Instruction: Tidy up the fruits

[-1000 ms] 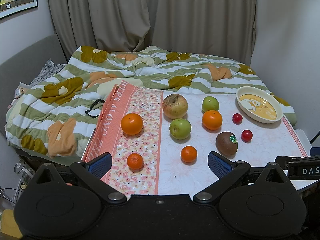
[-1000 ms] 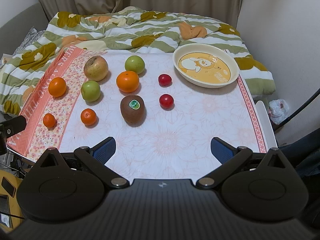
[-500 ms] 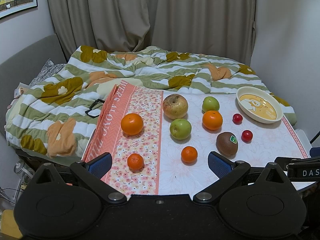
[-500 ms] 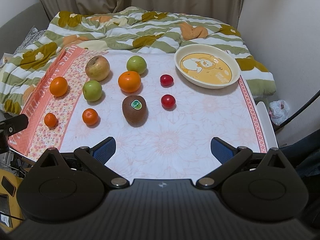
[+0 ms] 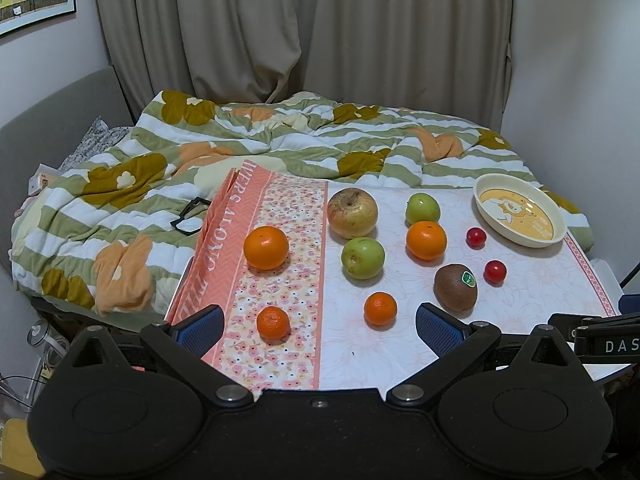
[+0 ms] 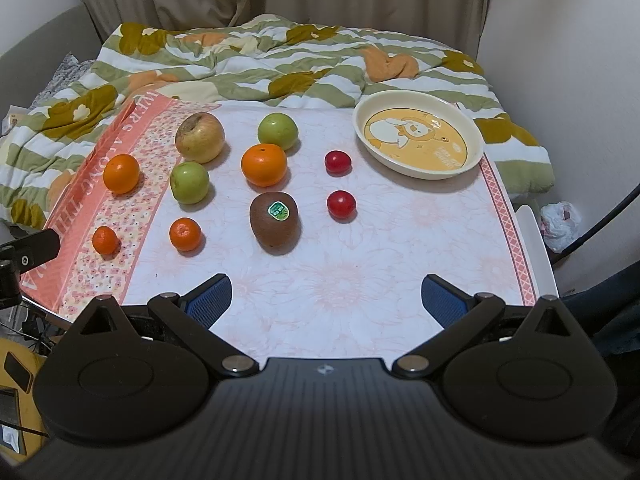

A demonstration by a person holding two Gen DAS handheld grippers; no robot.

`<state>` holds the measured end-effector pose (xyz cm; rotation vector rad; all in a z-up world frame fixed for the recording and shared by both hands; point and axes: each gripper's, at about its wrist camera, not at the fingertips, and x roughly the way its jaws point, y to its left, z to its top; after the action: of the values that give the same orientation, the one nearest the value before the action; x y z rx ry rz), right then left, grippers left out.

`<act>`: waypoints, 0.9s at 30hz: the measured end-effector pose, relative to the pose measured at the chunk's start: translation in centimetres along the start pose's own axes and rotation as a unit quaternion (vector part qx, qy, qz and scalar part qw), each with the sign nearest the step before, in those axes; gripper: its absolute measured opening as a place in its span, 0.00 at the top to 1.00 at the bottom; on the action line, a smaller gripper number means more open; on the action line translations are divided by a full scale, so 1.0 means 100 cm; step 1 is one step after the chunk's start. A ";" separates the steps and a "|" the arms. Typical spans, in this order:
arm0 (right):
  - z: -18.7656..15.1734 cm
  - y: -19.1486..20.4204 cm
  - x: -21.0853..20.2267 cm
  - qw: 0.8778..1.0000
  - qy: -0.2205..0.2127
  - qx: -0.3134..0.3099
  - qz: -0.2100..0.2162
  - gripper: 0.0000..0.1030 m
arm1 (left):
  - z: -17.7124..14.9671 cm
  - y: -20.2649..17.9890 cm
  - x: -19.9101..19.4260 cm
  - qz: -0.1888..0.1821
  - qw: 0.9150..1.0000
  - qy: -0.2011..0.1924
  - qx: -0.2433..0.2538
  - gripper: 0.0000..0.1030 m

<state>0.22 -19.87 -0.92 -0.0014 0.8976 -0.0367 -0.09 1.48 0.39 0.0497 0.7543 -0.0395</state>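
Observation:
Fruit lies spread on a floral tablecloth (image 6: pixel 360 280): a brown kiwi (image 6: pixel 275 223) with a green sticker, a yellowish apple (image 6: pixel 199 137), two green apples (image 6: pixel 189 182) (image 6: pixel 278 131), large oranges (image 6: pixel 264 164) (image 6: pixel 121 173), small mandarins (image 6: pixel 185 234) (image 6: pixel 105 239), and two red cherry tomatoes (image 6: pixel 341 204) (image 6: pixel 337 161). An empty cream bowl (image 6: pixel 418 134) sits at the far right. My right gripper (image 6: pixel 326 300) is open and empty, above the near table edge. My left gripper (image 5: pixel 320 326) is open and empty, near the small mandarins (image 5: pixel 273 322) (image 5: pixel 380 309).
A rumpled flowered duvet (image 5: pixel 240 148) covers the bed behind the table, with black glasses (image 5: pixel 190 216) on it. Curtains (image 5: pixel 304 28) hang at the back. A white plastic bag (image 6: pixel 560 220) lies on the floor at the right.
My right gripper has moved slightly forward and to the left, so the fruit sits a little nearer and further right in its view. The left gripper has barely moved.

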 end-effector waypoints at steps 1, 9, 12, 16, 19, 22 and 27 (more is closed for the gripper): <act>0.000 -0.001 0.000 1.000 0.000 0.000 0.000 0.00 | 0.000 0.000 0.000 0.000 1.000 0.000 0.000 0.00; 0.000 -0.001 0.000 1.000 -0.001 0.000 0.000 0.00 | 0.000 -0.001 0.001 -0.001 1.000 0.000 0.000 0.00; 0.000 0.000 0.000 1.000 -0.001 0.000 -0.001 0.00 | -0.001 0.000 0.002 -0.002 1.000 0.000 0.000 0.00; 0.002 0.003 -0.001 1.000 -0.003 -0.001 0.000 0.00 | 0.001 0.002 0.005 -0.002 1.000 0.005 -0.002 0.00; 0.004 0.006 -0.001 1.000 -0.006 -0.005 -0.002 0.00 | 0.002 0.005 0.009 0.000 1.000 0.005 0.003 0.00; 0.009 0.011 0.005 1.000 -0.005 -0.013 -0.004 0.00 | 0.003 0.012 0.017 -0.001 1.000 0.009 0.001 0.00; 0.015 0.014 0.026 1.000 -0.001 -0.017 -0.001 0.00 | 0.000 0.028 0.040 0.002 1.000 0.015 -0.008 0.01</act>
<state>3.03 -18.59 -2.00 -0.0353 0.8966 -0.0236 2.99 4.19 -2.25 0.0361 0.7847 -0.0284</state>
